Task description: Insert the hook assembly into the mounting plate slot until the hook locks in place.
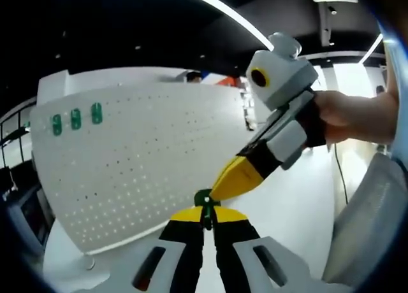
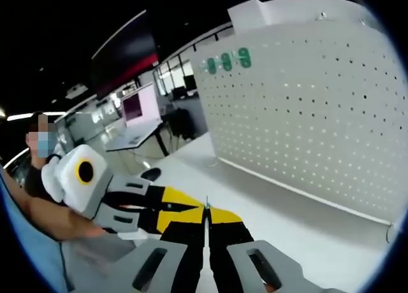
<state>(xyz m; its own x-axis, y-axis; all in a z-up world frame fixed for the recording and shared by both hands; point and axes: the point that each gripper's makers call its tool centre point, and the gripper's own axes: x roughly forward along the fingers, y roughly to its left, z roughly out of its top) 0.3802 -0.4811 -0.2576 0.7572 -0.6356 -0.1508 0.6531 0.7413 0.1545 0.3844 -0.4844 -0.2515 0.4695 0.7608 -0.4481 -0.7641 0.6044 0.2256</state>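
White worktop (image 1: 299,204) carries a pegboard (image 1: 140,159); left gripper (image 1: 206,211) fingers clamp a green hook (image 1: 204,199), right gripper (image 2: 206,215) fingers together.

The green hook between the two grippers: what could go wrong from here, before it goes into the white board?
1. The green hook is small and pinched at the very tips of the left gripper, with the right gripper touching it; it may slip or drop during a handover.
2. The pegboard has many small holes, so the hook may go into the wrong one.
3. Three green hooks already hang near the top corner; the grippers could bump them.
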